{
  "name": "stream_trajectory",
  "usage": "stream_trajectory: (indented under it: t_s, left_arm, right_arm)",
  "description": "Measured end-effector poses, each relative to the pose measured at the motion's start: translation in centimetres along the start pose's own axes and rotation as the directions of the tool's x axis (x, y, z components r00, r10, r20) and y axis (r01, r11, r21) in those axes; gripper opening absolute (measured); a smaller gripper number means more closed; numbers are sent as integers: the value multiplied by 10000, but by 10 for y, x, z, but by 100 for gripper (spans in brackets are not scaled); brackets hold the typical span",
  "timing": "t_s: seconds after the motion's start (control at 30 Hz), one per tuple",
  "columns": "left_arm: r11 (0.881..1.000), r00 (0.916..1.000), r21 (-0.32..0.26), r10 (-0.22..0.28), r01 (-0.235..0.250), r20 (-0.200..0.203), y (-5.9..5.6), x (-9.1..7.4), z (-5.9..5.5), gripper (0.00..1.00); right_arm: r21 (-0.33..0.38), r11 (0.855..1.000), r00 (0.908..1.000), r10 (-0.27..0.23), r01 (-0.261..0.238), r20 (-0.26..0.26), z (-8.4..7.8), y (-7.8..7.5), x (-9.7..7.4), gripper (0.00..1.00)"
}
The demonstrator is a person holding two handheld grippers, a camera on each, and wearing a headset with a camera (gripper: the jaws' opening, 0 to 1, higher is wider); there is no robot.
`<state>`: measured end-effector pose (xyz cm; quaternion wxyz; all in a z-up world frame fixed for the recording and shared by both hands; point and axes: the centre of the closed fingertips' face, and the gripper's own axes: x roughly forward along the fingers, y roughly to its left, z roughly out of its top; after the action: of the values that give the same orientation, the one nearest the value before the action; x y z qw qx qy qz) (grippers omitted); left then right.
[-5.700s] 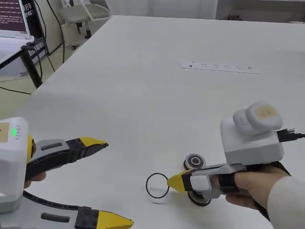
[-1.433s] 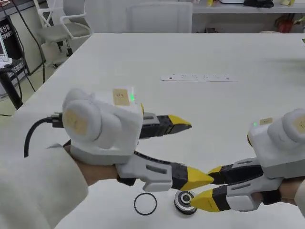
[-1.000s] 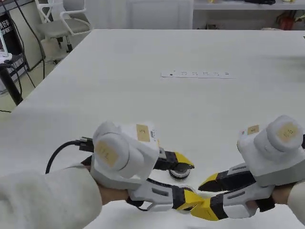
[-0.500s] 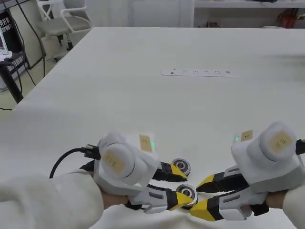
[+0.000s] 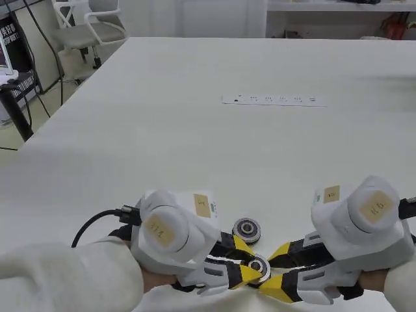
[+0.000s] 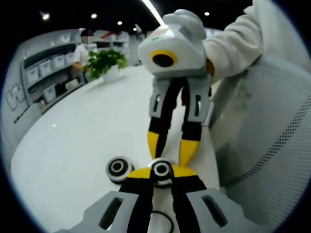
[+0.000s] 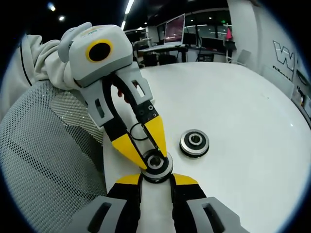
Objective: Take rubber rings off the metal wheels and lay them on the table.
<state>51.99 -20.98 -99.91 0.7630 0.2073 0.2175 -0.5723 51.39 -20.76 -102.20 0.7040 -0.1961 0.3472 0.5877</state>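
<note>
At the counter's [image 5: 195, 130] near edge, the left tool [image 5: 242, 261] clamps a metal wheel [image 5: 259, 266] while the right tool [image 5: 274, 268], jaws narrowly parted, noses its rim; its grip is unclear. A crooked pull could flick the wheel overboard. A second wheel [image 5: 247, 229] and a loose rubber ring [image 7: 140, 132] crowd close.

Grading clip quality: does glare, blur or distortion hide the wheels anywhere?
Head view: even light, faint shadows, near wheel sharp, far shelves soft. Left gripper view: fisheye bends the table edge; background dim. Right gripper view: same bending, near wheel and far wheel both crisp, no glare.
</note>
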Motion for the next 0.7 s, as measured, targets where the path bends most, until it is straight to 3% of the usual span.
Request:
stream_trajectory:
  t_s: [0.13,0.17,0.2,0.33,0.37,0.47,0.7]
  left_arm:
    - [10000,10000,6,15,-15,40,1,0,-1,14]
    - [10000,10000,-19,15,-15,53,1,0,-1,14]
    - [10000,10000,-42,23,-23,55,1,0,-1,14]
    - [10000,10000,-45,53,-53,23,2,1,-1,14]
    - [10000,10000,-57,49,-49,24,2,1,-2,14]
    - [10000,10000,-62,60,-60,26,2,1,-2,14]
    - [9999,10000,-81,67,-66,50,2,1,-2,14]
  right_arm:
    - [-21,10000,10000,-13,12,-52,-1,-1,-1,18]
    - [-352,9993,9990,-119,103,-430,-7,-4,-3,14]
    - [-136,9999,9999,-32,30,-149,-3,-1,-1,13]
    - [25,10000,9998,-29,30,-216,-4,-3,-2,4]
    - [-38,9998,9995,-220,220,-237,-5,-7,-3,0]
    - [24,9998,9996,-217,218,-193,-4,-6,-3,0]
    - [1378,9903,9996,-169,198,-228,-5,-8,-6,0]
